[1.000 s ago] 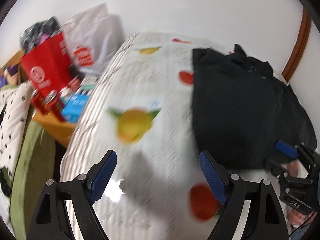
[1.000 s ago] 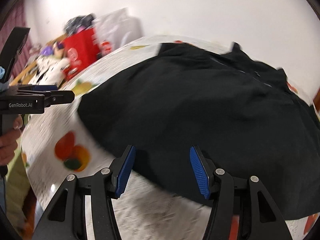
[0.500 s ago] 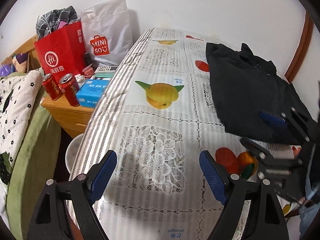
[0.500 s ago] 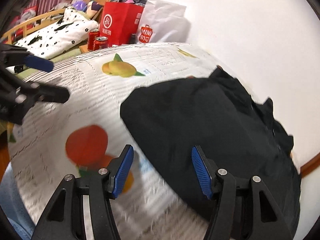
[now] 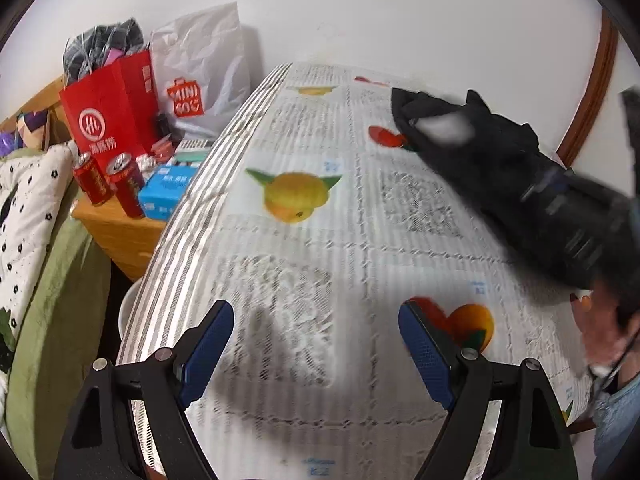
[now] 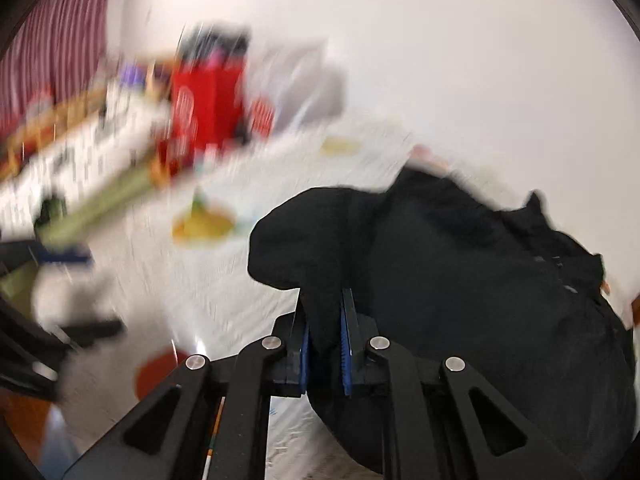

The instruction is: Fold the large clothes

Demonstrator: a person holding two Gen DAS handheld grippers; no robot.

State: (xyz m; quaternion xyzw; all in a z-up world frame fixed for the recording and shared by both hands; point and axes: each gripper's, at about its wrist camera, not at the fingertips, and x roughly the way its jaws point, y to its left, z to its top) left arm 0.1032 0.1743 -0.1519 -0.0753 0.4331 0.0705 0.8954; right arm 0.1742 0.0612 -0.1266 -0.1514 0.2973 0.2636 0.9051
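A large black garment (image 6: 460, 280) lies bunched on the right side of a table with a white lace fruit-print cloth (image 5: 304, 240). My right gripper (image 6: 325, 340) is shut on a fold at the garment's near left edge and lifts it; the view is motion-blurred. In the left wrist view the garment (image 5: 500, 164) sits at the far right, with the right gripper blurred over it (image 5: 568, 208). My left gripper (image 5: 316, 344) is open and empty above the table's near left part, apart from the garment.
Left of the table stands a wooden nightstand (image 5: 116, 224) with red cans (image 5: 124, 184), a blue box (image 5: 168, 192), a red bag (image 5: 112, 108) and a white MINISO bag (image 5: 200, 76). A bed with green bedding (image 5: 44, 300) lies far left. A white wall is behind.
My right gripper has gone from open to shut on the garment's near edge and is lifting it. My left gripper has stayed open, shifting only slightly.
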